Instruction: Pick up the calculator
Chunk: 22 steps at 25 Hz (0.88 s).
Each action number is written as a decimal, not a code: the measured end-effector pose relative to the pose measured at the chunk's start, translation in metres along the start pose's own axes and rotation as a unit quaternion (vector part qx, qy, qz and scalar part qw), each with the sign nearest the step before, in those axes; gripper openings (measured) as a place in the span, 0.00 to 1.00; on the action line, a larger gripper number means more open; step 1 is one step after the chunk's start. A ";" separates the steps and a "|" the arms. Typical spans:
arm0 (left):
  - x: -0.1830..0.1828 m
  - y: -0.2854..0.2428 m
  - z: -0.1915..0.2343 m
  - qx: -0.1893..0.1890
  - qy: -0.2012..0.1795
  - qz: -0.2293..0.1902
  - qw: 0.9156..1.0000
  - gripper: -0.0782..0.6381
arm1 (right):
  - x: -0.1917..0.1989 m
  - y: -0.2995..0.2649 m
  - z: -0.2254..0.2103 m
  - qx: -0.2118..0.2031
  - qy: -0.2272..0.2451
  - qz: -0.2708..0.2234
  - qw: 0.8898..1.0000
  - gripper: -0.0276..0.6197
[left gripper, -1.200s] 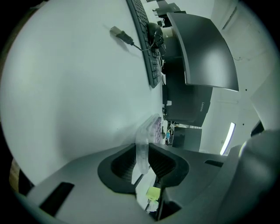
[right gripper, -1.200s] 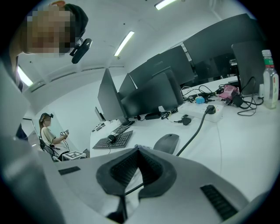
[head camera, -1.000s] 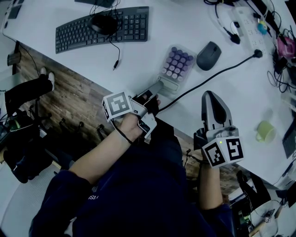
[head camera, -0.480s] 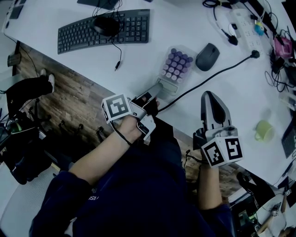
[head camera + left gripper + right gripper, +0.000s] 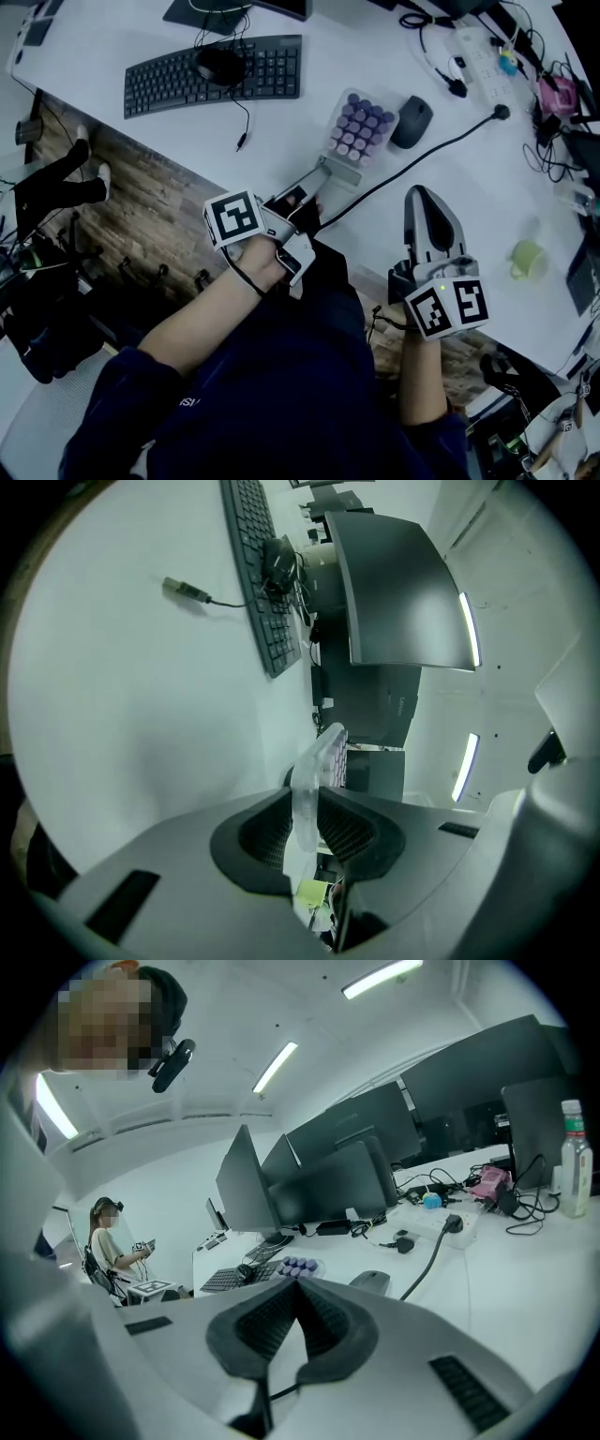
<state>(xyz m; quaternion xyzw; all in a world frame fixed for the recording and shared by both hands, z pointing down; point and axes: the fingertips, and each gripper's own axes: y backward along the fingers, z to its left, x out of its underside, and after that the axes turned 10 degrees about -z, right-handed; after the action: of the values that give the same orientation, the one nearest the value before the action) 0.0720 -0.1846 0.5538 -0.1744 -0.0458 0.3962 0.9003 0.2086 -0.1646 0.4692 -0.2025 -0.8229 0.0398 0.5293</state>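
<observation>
The calculator (image 5: 361, 127) has purple keys under a clear cover. It is over the white desk (image 5: 281, 122) in the head view. My left gripper (image 5: 326, 172) is shut on its near edge. In the left gripper view the clear edge of the calculator (image 5: 314, 761) stands pinched between the two dark pads of the left gripper (image 5: 305, 808). My right gripper (image 5: 427, 195) hangs over the desk's front edge, apart from the calculator, with nothing held. In the right gripper view the right gripper (image 5: 298, 1290) has its pads together, and the calculator (image 5: 298, 1266) shows beyond them.
A dark keyboard (image 5: 214, 73) with a black mouse (image 5: 217, 64) on it lies at the back left. A grey mouse (image 5: 412, 122) sits right of the calculator, with a black cable (image 5: 422, 159) beside it. A green cup (image 5: 527, 260) stands right. Monitors (image 5: 337, 1176) line the far side.
The left gripper has risen a little with the calculator still in its grip. The right gripper has risen slightly too, still shut and holding nothing.
</observation>
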 end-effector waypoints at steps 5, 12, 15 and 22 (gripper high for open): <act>-0.001 0.000 -0.020 0.017 -0.010 0.004 1.000 0.25 | -0.015 0.003 0.005 0.002 0.008 -0.016 1.000 0.05; -0.008 0.001 -0.051 0.046 -0.024 0.004 0.999 0.25 | -0.037 0.007 0.016 0.002 0.023 -0.036 0.999 0.05; -0.011 0.001 -0.065 0.060 -0.033 0.003 0.998 0.25 | -0.047 0.008 0.020 0.003 0.030 -0.047 0.998 0.05; -0.018 0.004 -0.101 0.093 -0.047 0.009 0.995 0.25 | -0.073 0.011 0.034 0.005 0.046 -0.070 0.996 0.05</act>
<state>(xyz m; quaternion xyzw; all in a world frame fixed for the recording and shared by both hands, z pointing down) 0.0797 -0.2233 0.4590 -0.0721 -0.0493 0.4144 0.9059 0.2079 -0.1770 0.3892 -0.1431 -0.8099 -0.0022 0.5688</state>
